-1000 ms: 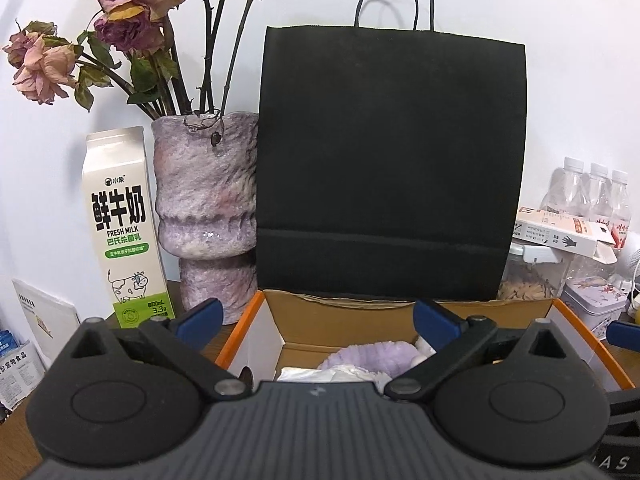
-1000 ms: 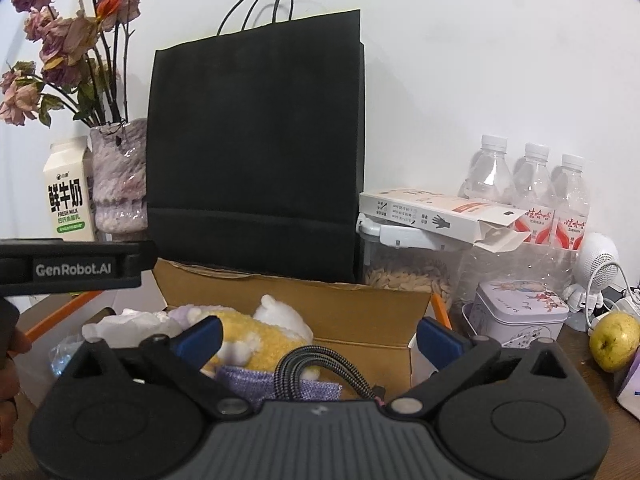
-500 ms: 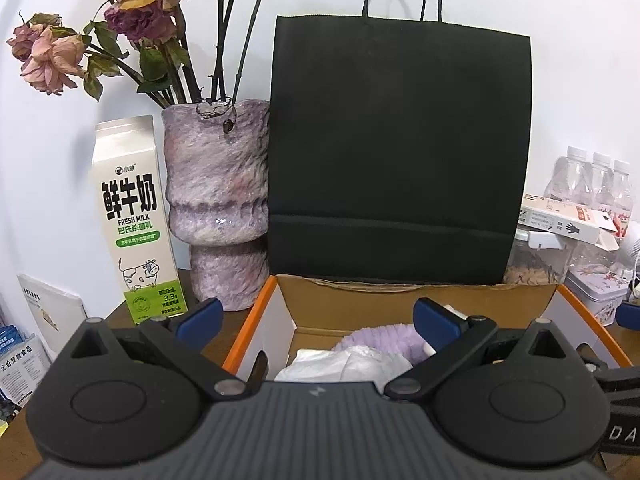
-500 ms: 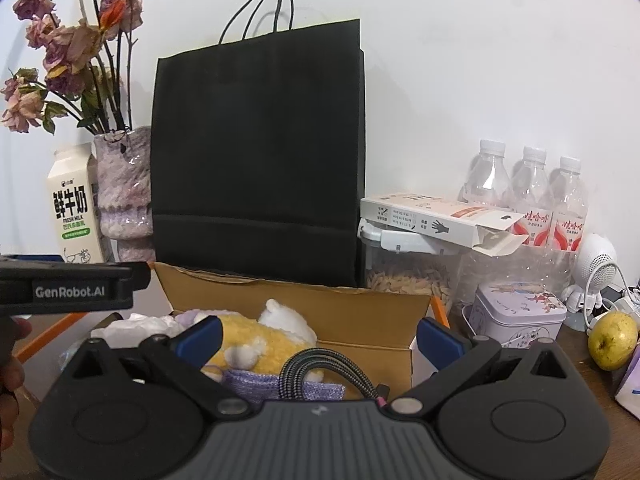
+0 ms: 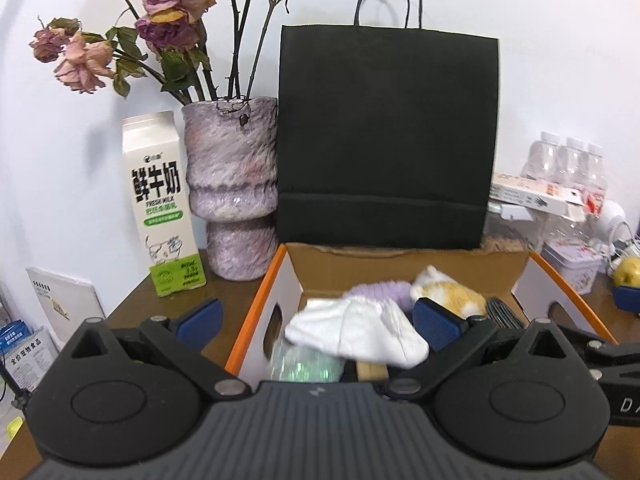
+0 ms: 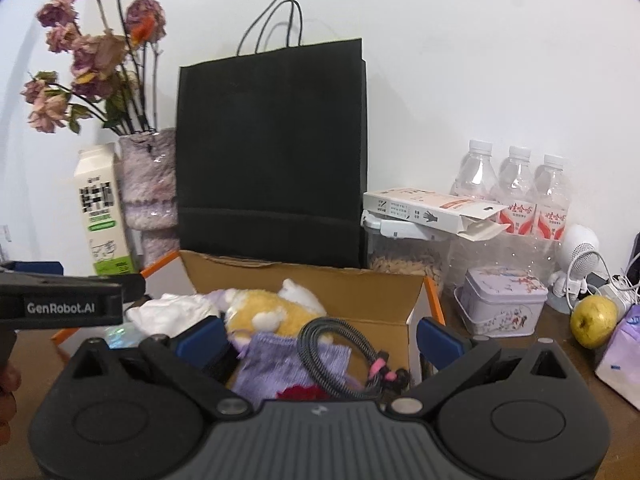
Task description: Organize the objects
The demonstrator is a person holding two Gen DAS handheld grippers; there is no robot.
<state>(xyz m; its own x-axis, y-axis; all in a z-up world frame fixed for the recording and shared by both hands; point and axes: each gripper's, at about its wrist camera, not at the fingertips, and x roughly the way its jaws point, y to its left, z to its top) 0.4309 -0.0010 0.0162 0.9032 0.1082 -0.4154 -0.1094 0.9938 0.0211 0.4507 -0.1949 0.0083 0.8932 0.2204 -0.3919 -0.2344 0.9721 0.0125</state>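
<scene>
You held both tongs — left tongs (image 5: 314,316) and right tongs (image 6: 320,336) — spread wide and grasping nothing above the cardboard box (image 6: 360,292), where the white cloth (image 5: 356,334), plush toy (image 6: 272,312) and cable (image 6: 324,344) lay.

Bright, even light; fisheye edges, seemingly slight blur.

- Brown wooden table (image 5: 132,312) before me, set against the white wall.
- Left rear: milk carton (image 5: 162,208), touching the purple vase (image 5: 234,188).
- Centre: black paper bag (image 5: 384,140) behind the open cardboard box (image 5: 400,266).
- Right: clear food container (image 6: 404,254), three water bottles (image 6: 516,196), floral tin (image 6: 500,300), yellow-green fruit (image 6: 592,320), small white fan (image 6: 578,258).
</scene>
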